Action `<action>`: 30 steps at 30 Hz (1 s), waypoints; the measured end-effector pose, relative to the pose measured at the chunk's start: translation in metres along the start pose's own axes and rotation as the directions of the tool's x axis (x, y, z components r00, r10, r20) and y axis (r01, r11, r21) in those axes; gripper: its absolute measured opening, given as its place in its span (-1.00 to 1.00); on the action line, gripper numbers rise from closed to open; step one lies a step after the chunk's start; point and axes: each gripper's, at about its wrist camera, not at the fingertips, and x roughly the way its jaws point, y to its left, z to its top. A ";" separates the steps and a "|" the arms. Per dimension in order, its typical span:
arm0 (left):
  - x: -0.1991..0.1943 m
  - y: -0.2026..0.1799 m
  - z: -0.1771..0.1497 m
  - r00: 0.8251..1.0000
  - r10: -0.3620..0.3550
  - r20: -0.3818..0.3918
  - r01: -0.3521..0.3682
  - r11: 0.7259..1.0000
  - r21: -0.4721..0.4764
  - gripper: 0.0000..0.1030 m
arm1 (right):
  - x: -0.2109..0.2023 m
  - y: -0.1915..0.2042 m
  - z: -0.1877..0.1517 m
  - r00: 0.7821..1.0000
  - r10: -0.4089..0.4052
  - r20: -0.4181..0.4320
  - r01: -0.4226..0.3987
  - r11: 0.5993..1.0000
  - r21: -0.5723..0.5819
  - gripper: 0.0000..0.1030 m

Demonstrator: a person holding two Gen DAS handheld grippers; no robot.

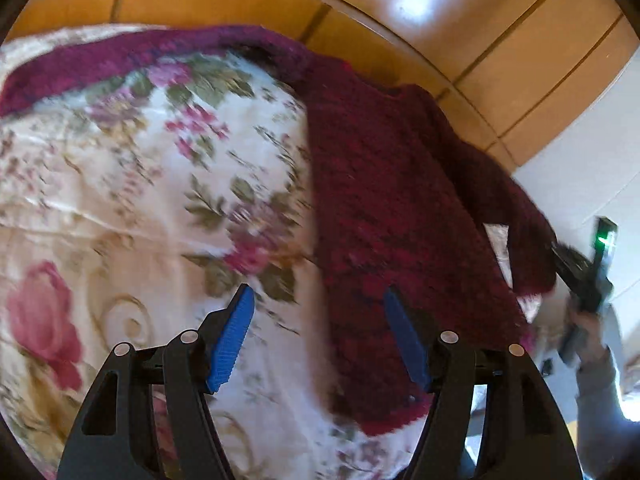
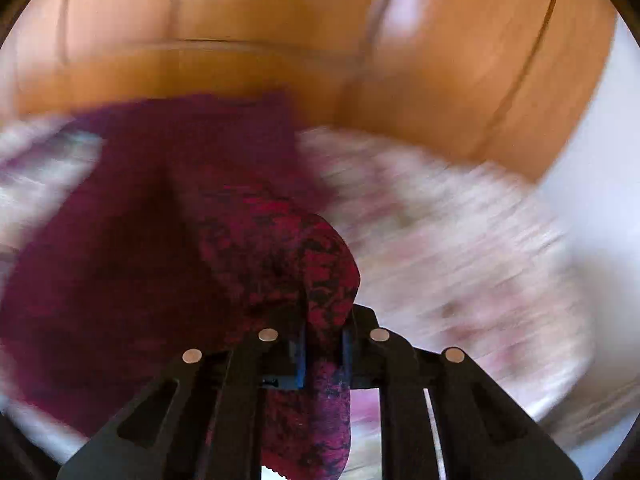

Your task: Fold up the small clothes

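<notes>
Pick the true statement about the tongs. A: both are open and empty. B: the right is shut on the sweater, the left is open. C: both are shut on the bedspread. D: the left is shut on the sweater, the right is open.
B: the right tongs pinch a fold of the dark red sweater, while the left tongs are spread apart with nothing between them.

I am looking into a bedroom in a home. I am seeing a soft flowery blanket (image 1: 120,184) with pink roses and green leaves spreading over a bed. Shiny orange wooden panels (image 1: 440,20), like a headboard or wardrobe, are standing right behind it. A plain white wall (image 1: 592,160) is showing beside the wood.
</notes>
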 end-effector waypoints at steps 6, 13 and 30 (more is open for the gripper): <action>0.006 0.001 -0.004 0.998 -0.063 -0.032 0.062 0.998 -0.034 0.29 | 0.088 -0.088 0.015 0.926 -0.358 -0.124 0.365 0.930 0.046 -0.26; 0.020 0.002 -0.004 0.992 -0.112 -0.050 0.108 0.991 -0.080 0.29 | 0.091 -0.148 0.003 0.972 -0.167 -0.167 0.224 0.877 0.426 0.76; 0.053 -0.005 0.015 0.994 -0.094 -0.046 0.089 0.990 -0.108 -0.75 | 0.035 0.038 -0.070 0.787 0.595 -0.163 -0.475 0.753 0.456 -0.34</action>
